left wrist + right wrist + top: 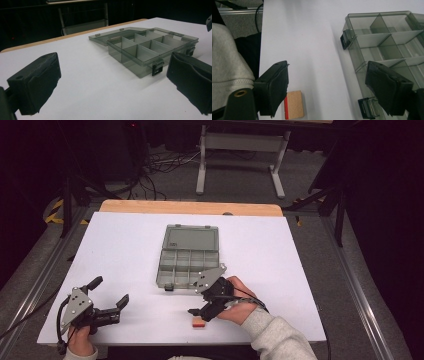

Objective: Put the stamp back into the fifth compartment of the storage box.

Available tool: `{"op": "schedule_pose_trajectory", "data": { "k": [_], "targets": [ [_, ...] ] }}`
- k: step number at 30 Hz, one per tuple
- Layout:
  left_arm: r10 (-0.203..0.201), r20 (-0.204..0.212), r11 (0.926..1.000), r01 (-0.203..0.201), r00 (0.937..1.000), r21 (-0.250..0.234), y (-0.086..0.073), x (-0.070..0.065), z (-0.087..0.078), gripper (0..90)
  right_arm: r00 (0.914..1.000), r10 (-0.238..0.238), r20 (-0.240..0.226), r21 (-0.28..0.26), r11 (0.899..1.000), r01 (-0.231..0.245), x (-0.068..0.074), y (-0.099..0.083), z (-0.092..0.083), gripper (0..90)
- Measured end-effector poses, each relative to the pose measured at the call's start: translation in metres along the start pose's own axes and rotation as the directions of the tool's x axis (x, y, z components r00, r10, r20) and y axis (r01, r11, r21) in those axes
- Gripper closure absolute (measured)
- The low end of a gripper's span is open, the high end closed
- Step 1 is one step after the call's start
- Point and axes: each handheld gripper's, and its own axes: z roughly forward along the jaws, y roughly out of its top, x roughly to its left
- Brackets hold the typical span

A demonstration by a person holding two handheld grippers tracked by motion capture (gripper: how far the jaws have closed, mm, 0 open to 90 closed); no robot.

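We are hovering the right gripper (196, 312), jaws apart and empty, over the small block (294, 104) beside the organizer box (187, 255); off-centre closing risks nudging it away.

A white table (125, 250) with a wooden far edge takes up the middle. Beyond it, on the grey floor (240, 190), stands a pale metal frame (240, 145), with black cables (160, 167) lying tangled to its left. Yellow-and-black tape (54, 212) marks the floor at left.
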Motion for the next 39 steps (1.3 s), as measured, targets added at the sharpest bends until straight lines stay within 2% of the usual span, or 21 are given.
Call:
{"op": "schedule_pose_trajectory", "data": {
  "k": [19,27,39],
  "targets": [
    [0.002,0.005,1.0000,-0.002,1.0000,0.002,0.000,-0.001,0.001,0.2,0.9975,-0.002,-0.071,0.116,0.993,0.011,0.002,-0.003,0.012,23.6],
    [0.000,0.004,1.0000,0.000,1.0000,0.001,0.000,-0.001,0.001,0.2,0.9960,0.002,-0.089,0.173,0.985,0.013,0.002,-0.004,0.018,25.2],
    [-0.001,0.004,1.0000,0.001,1.0000,0.001,0.000,-0.001,0.001,0.2,0.9923,0.016,-0.123,0.228,0.974,0.013,0.005,-0.004,0.022,28.3]
  ]
}}
